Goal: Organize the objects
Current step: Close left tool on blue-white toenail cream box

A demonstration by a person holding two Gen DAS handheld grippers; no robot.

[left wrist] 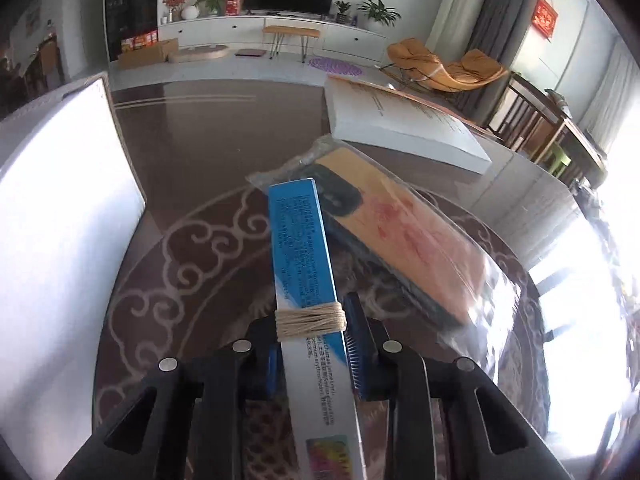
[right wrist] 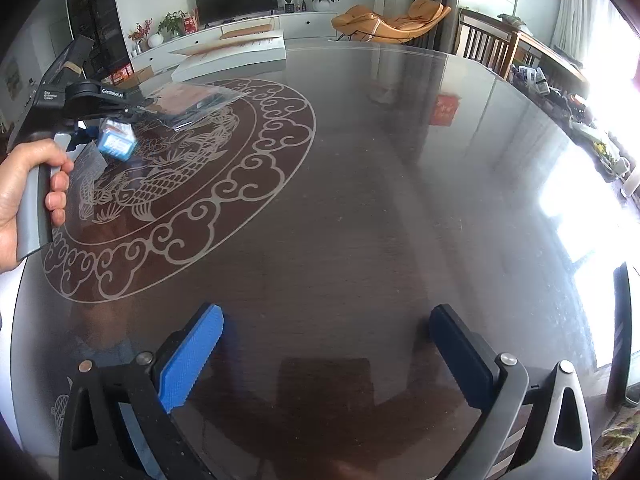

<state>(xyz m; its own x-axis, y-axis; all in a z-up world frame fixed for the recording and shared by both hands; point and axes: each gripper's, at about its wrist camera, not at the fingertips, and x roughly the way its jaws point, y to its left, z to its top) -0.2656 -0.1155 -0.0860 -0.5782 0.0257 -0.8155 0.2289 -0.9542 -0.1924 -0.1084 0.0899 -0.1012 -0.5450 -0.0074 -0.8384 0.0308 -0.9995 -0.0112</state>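
My left gripper (left wrist: pixel 310 320) is shut on a long blue and white box (left wrist: pixel 302 244) wrapped with tan string, held above the dark table; the box also shows in the right wrist view (right wrist: pixel 117 143). Just beyond its far end lies an orange item in a clear plastic bag (left wrist: pixel 404 232), seen too in the right wrist view (right wrist: pixel 192 102). My right gripper (right wrist: pixel 326 322) is open and empty over the bare table, well to the right of the left gripper (right wrist: pixel 116 114).
A thick white book (left wrist: pixel 400 120) lies at the back of the table (right wrist: pixel 380 200). A large white box (left wrist: pixel 52 200) stands at the left. Wooden chairs (right wrist: pixel 486 46) and a cluttered side table (right wrist: pixel 560 92) stand beyond the far right edge.
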